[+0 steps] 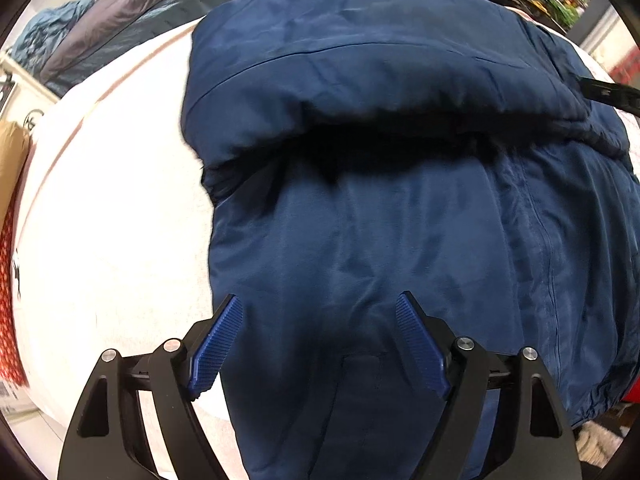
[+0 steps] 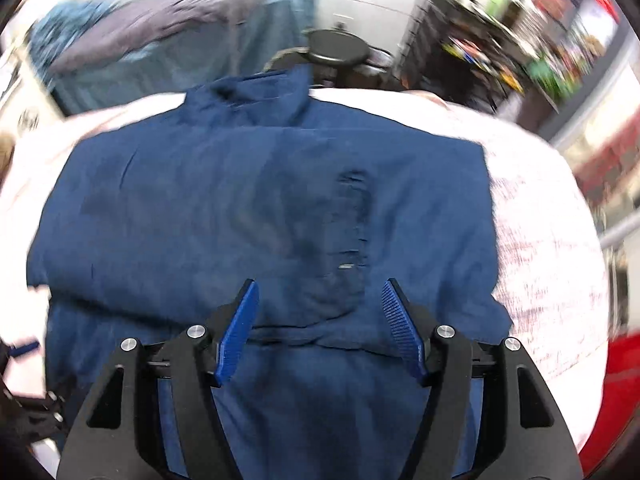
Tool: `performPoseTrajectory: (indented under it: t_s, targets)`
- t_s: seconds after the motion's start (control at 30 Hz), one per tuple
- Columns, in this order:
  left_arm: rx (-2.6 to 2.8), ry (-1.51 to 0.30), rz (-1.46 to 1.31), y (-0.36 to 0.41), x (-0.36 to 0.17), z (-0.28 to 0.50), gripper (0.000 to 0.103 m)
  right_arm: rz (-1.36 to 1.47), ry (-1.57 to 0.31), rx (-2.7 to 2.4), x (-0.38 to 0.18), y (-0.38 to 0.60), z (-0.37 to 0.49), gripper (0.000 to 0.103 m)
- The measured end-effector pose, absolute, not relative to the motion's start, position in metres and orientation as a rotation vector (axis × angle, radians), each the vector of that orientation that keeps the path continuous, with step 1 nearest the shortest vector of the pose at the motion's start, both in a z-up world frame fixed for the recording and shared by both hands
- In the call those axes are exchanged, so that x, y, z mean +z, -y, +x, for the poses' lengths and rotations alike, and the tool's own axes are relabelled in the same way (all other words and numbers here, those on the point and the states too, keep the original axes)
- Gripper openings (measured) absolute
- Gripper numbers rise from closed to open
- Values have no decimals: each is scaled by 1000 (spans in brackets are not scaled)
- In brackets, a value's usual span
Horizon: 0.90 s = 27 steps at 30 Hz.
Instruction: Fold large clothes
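OK, I see the navy jacket (image 1: 400, 208) lying on the white surface (image 1: 112, 220), partly folded, w/ one layer doubled over the lower part. My left claw (image 1: 320, 308) hangs just above the near fabric, fingers spread wide, gripping nothing. Right claw (image 2: 320, 292) also released, over the jacket, blue pads (image 2: 400, 324) apart; that view is motion-blurred. Collar points away from me. Pile of grey & teal clothes (image 1: 80, 36) sits beyond the surface's far left.

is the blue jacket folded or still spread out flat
Partly folded: the blue jacket has one layer doubled over its lower part, with a shadowed fold edge. Both grippers hover open above it.
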State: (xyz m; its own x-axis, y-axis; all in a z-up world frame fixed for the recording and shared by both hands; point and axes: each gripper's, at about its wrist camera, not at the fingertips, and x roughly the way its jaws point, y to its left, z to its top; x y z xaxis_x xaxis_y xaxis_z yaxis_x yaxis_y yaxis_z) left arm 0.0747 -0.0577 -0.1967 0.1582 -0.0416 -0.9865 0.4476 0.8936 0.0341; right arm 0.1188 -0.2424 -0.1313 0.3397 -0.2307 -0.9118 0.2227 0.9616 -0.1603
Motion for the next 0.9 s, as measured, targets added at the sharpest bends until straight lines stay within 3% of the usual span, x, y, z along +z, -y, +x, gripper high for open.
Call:
performPoseTrajectory:
  t_s: [0.3,0.37,0.57,0.9]
  targets:
    - [-379,-1389,398,72,-203,62,79,-75,-1324,-316,-188,239,143,72]
    - [-367,-1401,402,71,-210,63,79,-81,-1342,-326,-195,242,146,82]
    - [-337,-1402,386,63,-215,63,79,90,-1375,-348,-209,270,148,95]
    - [-361,-1311,365,58,-203,54,79,117,-1249,-402,-173,262,104,97]
